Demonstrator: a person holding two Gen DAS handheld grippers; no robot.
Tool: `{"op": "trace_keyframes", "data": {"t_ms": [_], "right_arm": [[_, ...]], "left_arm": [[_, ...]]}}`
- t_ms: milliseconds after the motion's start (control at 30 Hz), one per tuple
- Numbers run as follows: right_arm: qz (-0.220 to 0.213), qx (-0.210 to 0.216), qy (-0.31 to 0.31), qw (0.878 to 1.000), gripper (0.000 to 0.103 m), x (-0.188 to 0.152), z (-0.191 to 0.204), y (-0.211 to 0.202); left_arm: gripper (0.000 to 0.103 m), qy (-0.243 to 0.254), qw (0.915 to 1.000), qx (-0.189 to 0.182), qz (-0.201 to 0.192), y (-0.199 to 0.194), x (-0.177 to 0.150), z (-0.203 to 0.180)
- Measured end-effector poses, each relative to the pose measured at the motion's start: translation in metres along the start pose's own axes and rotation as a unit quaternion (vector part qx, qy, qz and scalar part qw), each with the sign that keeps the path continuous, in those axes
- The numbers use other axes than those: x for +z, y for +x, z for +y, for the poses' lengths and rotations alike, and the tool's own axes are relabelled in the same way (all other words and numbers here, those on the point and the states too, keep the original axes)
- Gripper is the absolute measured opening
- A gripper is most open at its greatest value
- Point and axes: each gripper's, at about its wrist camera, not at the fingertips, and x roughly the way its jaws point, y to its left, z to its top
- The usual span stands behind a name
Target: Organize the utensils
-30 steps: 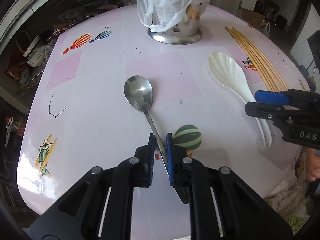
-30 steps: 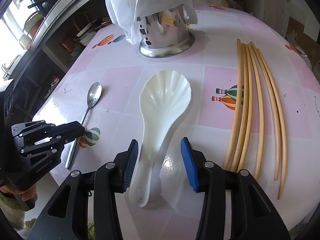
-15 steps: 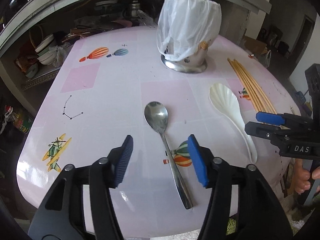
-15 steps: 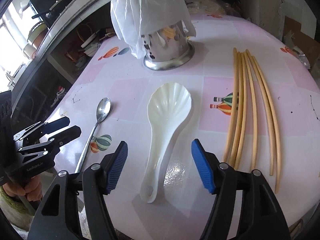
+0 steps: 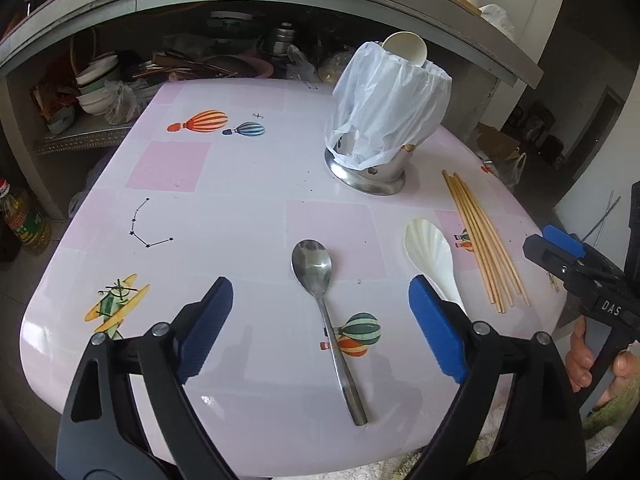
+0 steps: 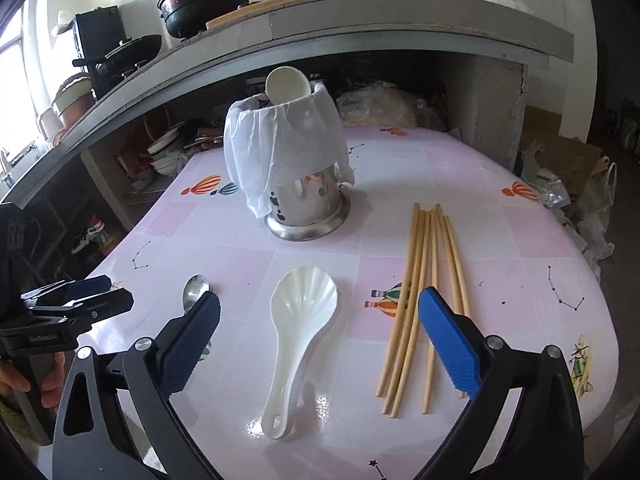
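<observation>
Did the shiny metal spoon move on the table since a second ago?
No. The metal spoon still lies beside the same striped balloon print. Only the left gripper let go of it, its jaws opening.

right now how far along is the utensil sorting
Done: metal spoon, white scoop and chopsticks lie side by side on the table. In hand: nothing; left gripper and right gripper are opening, empty. Left: possibly loading the bag-covered holder.

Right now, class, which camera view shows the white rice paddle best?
The right wrist view: the white rice paddle lies whole and central on the table, scalloped head to handle hole. The left wrist view shows only its head near the right edge; a gripper pad hides most of its handle.
</observation>
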Motion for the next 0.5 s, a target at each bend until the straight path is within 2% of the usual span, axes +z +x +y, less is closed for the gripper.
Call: {"op": "trace_keyframes", "data": {"t_ms": [133,300,500], "right_arm": [[-0.010,-0.019,0.012,1.000,0.097,0.002,-0.006,-0.003],[-0.025,-0.033,0.014,0.999,0.097,0.003,-0.011,-0.008],[-0.089,-0.069,-0.005,0.994,0.097,0.006,-0.009,-0.026]], "left_arm": [[0.091,0.003,0.9998,0.004,-0.020,-0.004,-0.001,-0.001],[0.091,0.014,0.9992,0.012,-0.036,-0.007,0.001,-0.004],[0.092,0.008,0.9991,0.000,-0.042,-0.008,0.002,-0.002]]}}
